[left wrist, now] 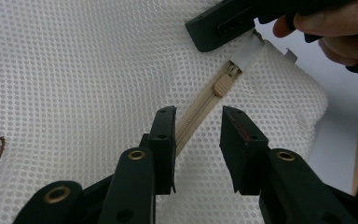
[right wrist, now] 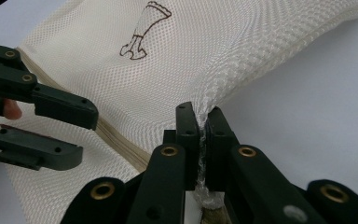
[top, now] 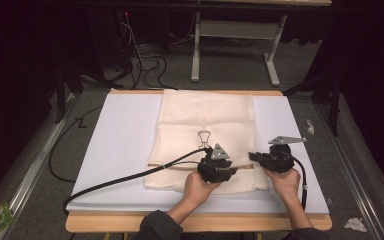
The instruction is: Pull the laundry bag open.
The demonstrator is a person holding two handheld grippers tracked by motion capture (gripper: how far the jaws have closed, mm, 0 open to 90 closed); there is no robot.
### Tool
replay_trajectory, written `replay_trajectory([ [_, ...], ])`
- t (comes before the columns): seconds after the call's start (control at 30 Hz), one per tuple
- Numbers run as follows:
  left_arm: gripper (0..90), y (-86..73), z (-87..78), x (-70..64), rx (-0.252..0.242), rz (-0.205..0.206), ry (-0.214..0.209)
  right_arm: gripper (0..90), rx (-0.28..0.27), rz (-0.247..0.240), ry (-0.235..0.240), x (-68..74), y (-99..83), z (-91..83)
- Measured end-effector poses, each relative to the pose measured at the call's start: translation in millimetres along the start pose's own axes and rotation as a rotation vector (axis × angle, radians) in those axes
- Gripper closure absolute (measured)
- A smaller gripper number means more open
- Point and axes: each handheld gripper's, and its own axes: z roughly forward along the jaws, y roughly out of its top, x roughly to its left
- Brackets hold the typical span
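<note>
Grey carpet (top: 230, 70) is covering the floor; a white desk frame (top: 235, 47) is standing beyond the table (top: 195, 222) (cables (top: 145, 62) lying beside it), surroundings staying dark.

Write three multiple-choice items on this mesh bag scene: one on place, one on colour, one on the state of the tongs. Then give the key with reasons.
1. Where does the zipper pull sit?
A. between the left tongs and the right tongs
B. on the brown printed figure
C. off the bag, on the white sheet

2. What colour is the mesh bag?
A. blue
B. cream
C. black

3. How do the right tongs stand?
A. wide open above the bag
B. shut on the white sheet
C. shut on the mesh bag

Key: 1 A, the left gripper view shows the pull ahead of its open jaws, before the other tongs. 2 B, all views show pale cream mesh. 3 C, the right gripper view shows mesh pinched between closed jaws.
</note>
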Motion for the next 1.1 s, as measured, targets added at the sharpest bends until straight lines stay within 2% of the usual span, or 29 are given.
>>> replay_trajectory([
  [0.17,66.6,1.8,7.6,-4.4,0.002,-0.013,-0.032,88.2,-0.003,0.000,0.006,1.0,1.4,-0.4],
  [0.43,67.4,3.4,17.0,-9.8,0.017,0.008,-0.028,88.1,-0.006,0.000,0.020,2.5,2.5,-0.9],
  [0.67,66.4,1.4,25.8,-3.8,0.037,-0.029,-0.036,88.2,-0.005,0.001,0.035,4.5,2.8,-0.2],
  [1.1,67.7,1.2,29.5,-3.0,0.016,-0.028,-0.049,88.2,-0.003,-0.002,0.058,8.1,5.8,2.6],
])
